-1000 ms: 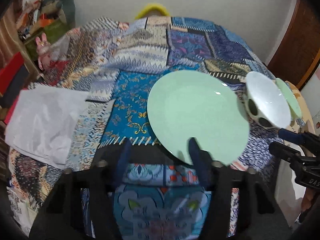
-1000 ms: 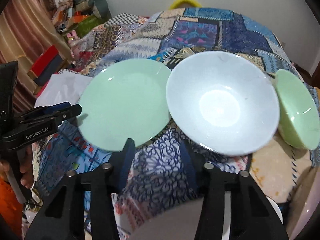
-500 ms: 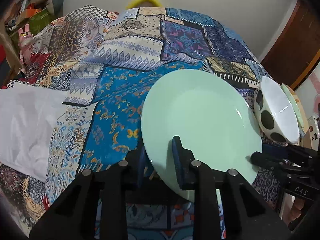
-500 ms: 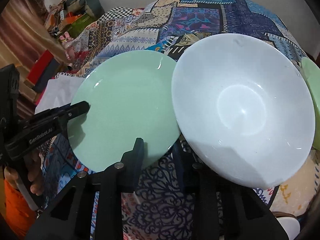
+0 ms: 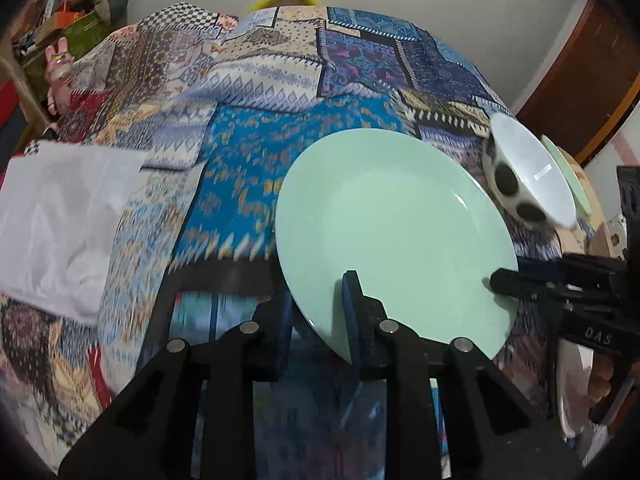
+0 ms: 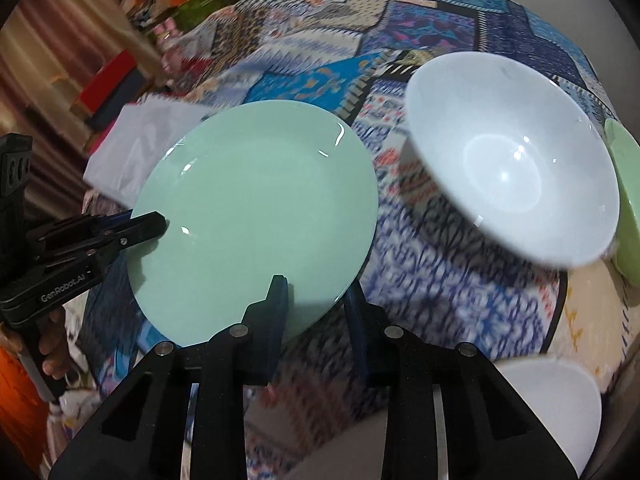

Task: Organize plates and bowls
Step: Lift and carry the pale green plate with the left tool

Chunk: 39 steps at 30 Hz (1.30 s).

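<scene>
Over the patchwork bedspread (image 5: 256, 128): both grippers clamped on one mint-green plate (image 5: 392, 232).

Left gripper (image 5: 320, 312) has just closed its jaws on the plate's near rim, one pad above, one below; plate tilted off the cloth. Right gripper (image 6: 316, 308) has likewise just closed on the rim at the plate's other side. White bowl (image 6: 508, 160) with black spots outside sits just right of the plate, a green bowl (image 6: 624, 200) beyond it. White cloth (image 5: 60, 220) lies well left. A hand (image 6: 56, 352) holds the left handle.
</scene>
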Each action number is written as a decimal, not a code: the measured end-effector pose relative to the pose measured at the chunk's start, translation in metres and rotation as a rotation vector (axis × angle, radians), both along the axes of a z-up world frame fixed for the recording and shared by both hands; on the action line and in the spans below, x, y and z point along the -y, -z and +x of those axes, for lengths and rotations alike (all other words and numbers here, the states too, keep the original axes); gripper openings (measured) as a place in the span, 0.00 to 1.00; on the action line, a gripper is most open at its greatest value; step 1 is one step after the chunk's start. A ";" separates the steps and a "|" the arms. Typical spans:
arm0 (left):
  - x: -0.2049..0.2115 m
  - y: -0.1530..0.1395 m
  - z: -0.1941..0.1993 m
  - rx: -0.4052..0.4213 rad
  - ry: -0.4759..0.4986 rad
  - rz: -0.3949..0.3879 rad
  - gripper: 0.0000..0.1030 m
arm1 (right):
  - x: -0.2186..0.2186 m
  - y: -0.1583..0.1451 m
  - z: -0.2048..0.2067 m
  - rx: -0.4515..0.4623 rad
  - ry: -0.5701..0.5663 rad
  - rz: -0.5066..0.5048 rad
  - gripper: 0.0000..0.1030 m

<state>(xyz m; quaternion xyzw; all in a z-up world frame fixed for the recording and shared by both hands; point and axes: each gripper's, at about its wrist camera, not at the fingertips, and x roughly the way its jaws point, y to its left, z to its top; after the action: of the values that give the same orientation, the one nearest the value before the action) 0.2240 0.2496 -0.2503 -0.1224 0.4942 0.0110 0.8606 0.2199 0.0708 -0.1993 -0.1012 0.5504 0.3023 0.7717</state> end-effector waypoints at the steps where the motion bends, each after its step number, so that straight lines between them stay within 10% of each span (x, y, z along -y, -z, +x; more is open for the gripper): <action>1: 0.002 0.000 -0.009 -0.005 -0.001 -0.004 0.23 | 0.001 0.000 -0.003 -0.009 -0.007 0.002 0.25; 13: 0.006 -0.002 -0.085 -0.046 -0.042 -0.028 0.23 | -0.009 0.006 0.007 0.011 -0.018 -0.018 0.25; 39: 0.011 0.000 -0.081 -0.037 -0.075 -0.076 0.26 | -0.010 -0.002 0.013 0.025 0.004 0.063 0.21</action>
<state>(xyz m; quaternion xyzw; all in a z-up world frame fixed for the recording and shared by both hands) 0.1427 0.2387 -0.2503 -0.1731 0.5052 0.0265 0.8450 0.2327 0.0809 -0.1975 -0.0796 0.5310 0.3166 0.7820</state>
